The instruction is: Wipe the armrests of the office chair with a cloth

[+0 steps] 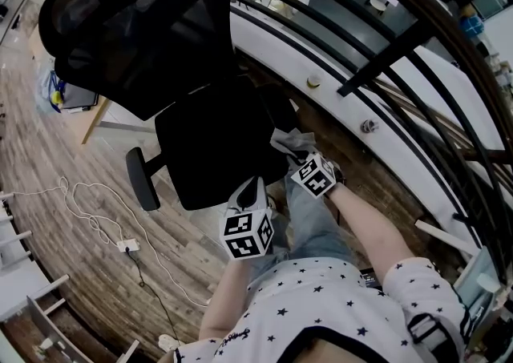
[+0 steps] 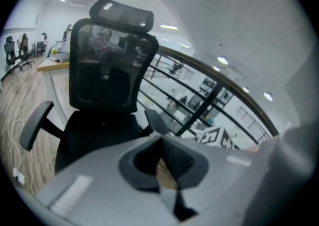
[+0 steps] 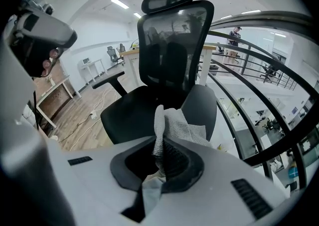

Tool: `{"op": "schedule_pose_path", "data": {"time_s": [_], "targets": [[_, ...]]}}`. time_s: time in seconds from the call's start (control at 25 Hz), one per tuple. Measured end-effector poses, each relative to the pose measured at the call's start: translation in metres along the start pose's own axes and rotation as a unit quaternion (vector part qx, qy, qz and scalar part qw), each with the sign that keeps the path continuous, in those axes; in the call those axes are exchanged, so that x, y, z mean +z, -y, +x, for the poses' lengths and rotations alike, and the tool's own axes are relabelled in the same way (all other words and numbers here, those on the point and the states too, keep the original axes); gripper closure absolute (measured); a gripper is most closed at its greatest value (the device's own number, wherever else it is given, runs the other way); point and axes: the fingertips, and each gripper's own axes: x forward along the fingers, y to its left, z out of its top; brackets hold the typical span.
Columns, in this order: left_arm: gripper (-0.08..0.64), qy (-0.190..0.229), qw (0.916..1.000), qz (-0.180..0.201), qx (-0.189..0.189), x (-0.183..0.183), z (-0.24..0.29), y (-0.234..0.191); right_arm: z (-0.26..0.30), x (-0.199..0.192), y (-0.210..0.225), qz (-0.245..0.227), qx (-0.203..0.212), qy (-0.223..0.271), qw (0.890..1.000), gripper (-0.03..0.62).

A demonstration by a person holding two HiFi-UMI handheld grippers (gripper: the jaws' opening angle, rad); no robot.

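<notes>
The black office chair [image 1: 210,145] stands in front of me, its mesh back [image 3: 172,45] facing both grippers. Its left armrest [image 1: 143,179] juts out over the floor; the right armrest [image 3: 200,104] sits just beyond the cloth. My right gripper [image 3: 162,150] is shut on a grey-white cloth [image 3: 175,126] that sticks up from the jaws, held close to the right armrest at the seat's right edge [image 1: 282,163]. My left gripper [image 1: 250,195] hovers at the seat's front edge, shut with nothing in it [image 2: 162,145].
A black railing [image 1: 385,57] with a wooden top rail curves along the right, close behind the chair. A white cable and power strip [image 1: 127,246] lie on the wooden floor at left. Desks [image 1: 24,289] stand at the lower left.
</notes>
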Motion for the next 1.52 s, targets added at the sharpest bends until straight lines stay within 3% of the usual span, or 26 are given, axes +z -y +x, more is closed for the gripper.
{"op": "schedule_pose_path", "data": {"time_s": [0.4, 0.8, 1.16, 1.52], "targets": [[0.554, 0.025, 0.9997, -0.001, -0.001, 0.005, -0.029, -0.016, -0.036, 0.033, -0.041, 0.071, 0.006, 0.073, 0.995, 0.565], [0.554, 0.049, 0.9988, -0.002, 0.009, -0.001, -0.076, -0.047, -0.077, 0.085, -0.096, 0.084, 0.012, 0.146, 0.986, 0.565], [0.554, 0.076, 0.9962, -0.023, 0.037, -0.01, -0.12, -0.082, -0.102, 0.126, -0.151, 0.062, 0.037, 0.187, 0.98, 0.565], [0.554, 0.107, 0.9876, -0.065, 0.095, -0.011, -0.152, -0.119, -0.105, 0.169, -0.188, 0.012, 0.088, 0.203, 0.975, 0.565]]}}
